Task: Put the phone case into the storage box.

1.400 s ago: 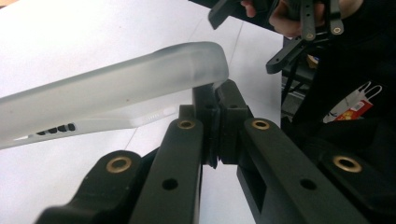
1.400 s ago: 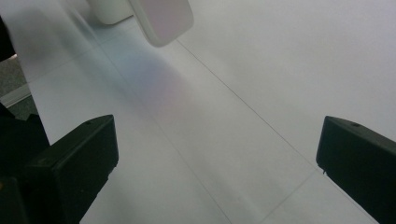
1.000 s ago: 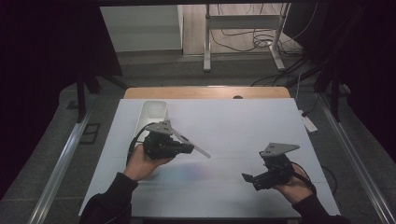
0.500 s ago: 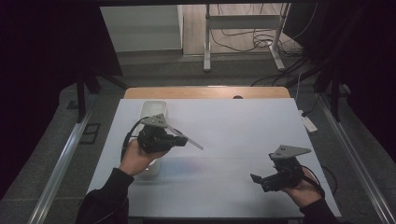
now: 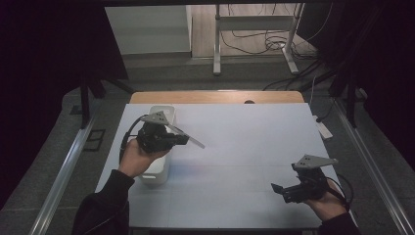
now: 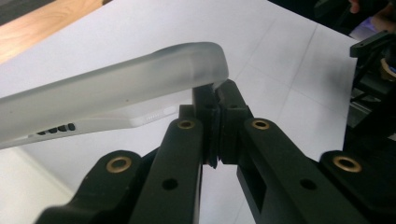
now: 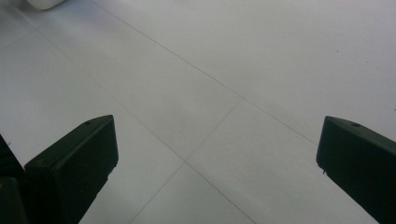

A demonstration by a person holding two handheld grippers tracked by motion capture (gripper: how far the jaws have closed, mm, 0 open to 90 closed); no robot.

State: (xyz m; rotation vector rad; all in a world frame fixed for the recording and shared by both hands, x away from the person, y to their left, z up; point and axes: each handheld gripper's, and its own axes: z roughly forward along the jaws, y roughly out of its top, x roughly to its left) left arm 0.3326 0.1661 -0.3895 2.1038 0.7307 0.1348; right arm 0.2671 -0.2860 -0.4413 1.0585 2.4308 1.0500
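High view, item one: left gripper, carried in the person's left hand above the left part of the white table. Its jaws are clenched on one end of a translucent phone case, a thin frosted shell that reads here as a pale sliver. Long axis of the case: from the jaws outward toward the table's middle, slanting slightly toward the person's side; the free end points right in this view and hangs over bare tabletop, off the surface.

Left gripper view, same item: the two black jaws meet tight at the case's rounded corner, pads pressed on its edge. The case runs from that corner away to the left edge of the picture, nearly level, with a row of small slots along its lower rim. The case is frosted and semi-clear with a raised lip.

Item two: white bin, an oblong container standing on the table's left part, directly below the left hand and partly hidden by it; its far rim shows behind the gripper's grey plate.

Item three: right gripper, in the person's right hand near the table's front right corner, well apart from the case. In the right gripper view its jaws stand wide, released, with bare white tabletop between them; a corner of the bin shows at the upper left.
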